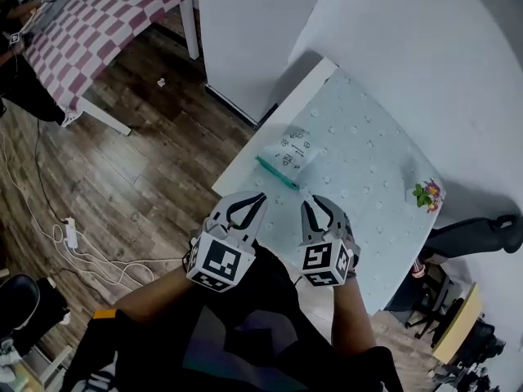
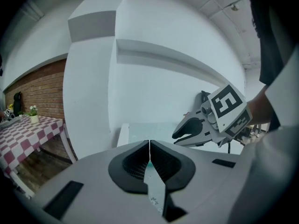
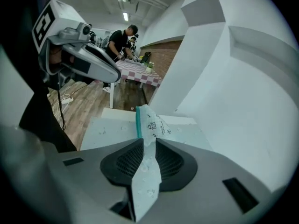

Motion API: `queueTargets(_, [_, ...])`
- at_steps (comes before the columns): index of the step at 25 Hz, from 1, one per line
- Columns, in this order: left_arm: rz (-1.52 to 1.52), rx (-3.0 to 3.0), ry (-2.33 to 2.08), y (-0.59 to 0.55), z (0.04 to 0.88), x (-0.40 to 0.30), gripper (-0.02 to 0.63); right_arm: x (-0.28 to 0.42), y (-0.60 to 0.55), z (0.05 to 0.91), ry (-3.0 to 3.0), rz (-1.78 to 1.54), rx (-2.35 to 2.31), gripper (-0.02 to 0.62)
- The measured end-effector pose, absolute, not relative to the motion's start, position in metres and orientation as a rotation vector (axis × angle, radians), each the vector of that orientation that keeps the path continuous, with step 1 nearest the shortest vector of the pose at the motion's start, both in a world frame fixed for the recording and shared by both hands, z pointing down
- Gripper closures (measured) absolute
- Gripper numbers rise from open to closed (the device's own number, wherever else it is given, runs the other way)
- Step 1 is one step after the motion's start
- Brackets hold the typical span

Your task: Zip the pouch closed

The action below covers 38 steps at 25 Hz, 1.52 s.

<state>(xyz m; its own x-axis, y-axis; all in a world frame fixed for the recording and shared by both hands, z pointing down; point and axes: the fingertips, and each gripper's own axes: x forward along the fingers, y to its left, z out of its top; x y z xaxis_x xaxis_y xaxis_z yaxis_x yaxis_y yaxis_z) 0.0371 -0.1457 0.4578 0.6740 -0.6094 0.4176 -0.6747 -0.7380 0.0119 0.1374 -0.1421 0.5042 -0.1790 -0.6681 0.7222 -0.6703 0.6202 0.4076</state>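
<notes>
Two hand-held grippers at the near edge of the surface [image 1: 368, 178]: left hand-held gripper [image 1: 260, 198] pressed together, empty; right hand-held gripper [image 1: 317, 204] spread, empty; white teal-edged pouch [image 1: 292, 155] lies on it just ahead, untouched

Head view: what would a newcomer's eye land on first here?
A small white printed pouch with a teal zip edge sits alone on the pale blue dotted tablecloth. Just short of it, by the table's near edge, are two hand-held grippers with black-and-white marker cubes: the left hand-held gripper with jaws together, the right hand-held gripper with jaws apart and nothing gripped. A tiny potted flower stands at the table's right edge.
</notes>
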Motion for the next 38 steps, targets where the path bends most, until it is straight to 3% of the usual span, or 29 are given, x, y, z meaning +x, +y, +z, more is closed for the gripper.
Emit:
queueTargets(16, [0.846, 2.507, -1.076, -0.166, 0.545, 0.062, 0.592, 0.152, -0.165, 0.603, -1.940, 0.013, 0.567, 0.483])
queueTargets(35, [0.897, 2.477, -1.051, -0.174, 0.558, 0.063, 0.592, 0.155, -0.168, 0.643, -1.937, 0.162, 0.365, 0.480])
queueTargets(38, [0.898, 2.493, -1.033, -0.174, 0.556, 0.067, 0.592, 0.158, -0.173, 0.639, -1.952, 0.213, 0.404, 0.535])
